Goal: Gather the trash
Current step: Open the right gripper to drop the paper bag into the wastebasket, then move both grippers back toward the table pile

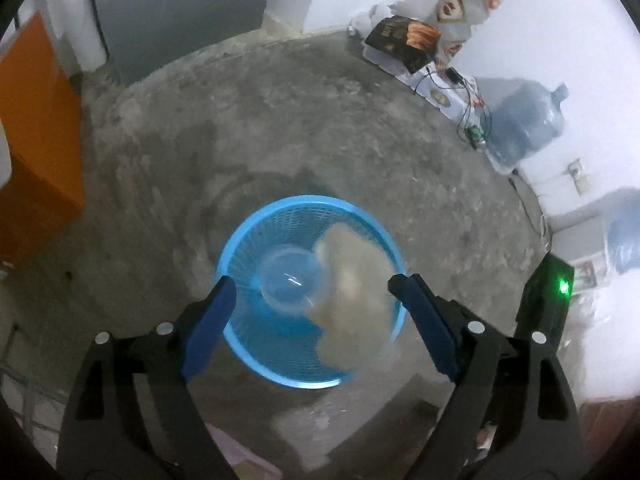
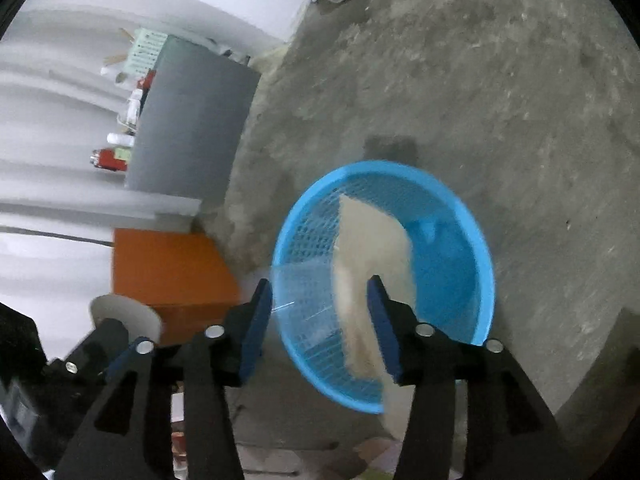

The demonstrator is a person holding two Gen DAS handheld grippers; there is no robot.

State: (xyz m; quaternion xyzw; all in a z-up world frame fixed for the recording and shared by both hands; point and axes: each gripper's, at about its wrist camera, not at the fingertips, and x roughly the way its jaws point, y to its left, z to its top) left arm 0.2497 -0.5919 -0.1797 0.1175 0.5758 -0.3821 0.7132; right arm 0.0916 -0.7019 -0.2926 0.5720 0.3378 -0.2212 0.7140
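Left wrist: cup [image 1: 286, 280], paper [image 1: 352, 296] inside basket [image 1: 240, 240].

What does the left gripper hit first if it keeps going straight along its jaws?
Probably the clear plastic cup or the beige paper beside it, both over the mouth of the blue basket. The left gripper is open; blur makes depth uncertain.

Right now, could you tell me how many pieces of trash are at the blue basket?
2: a clear plastic cup and a beige paper wad, blurred over the blue basket.
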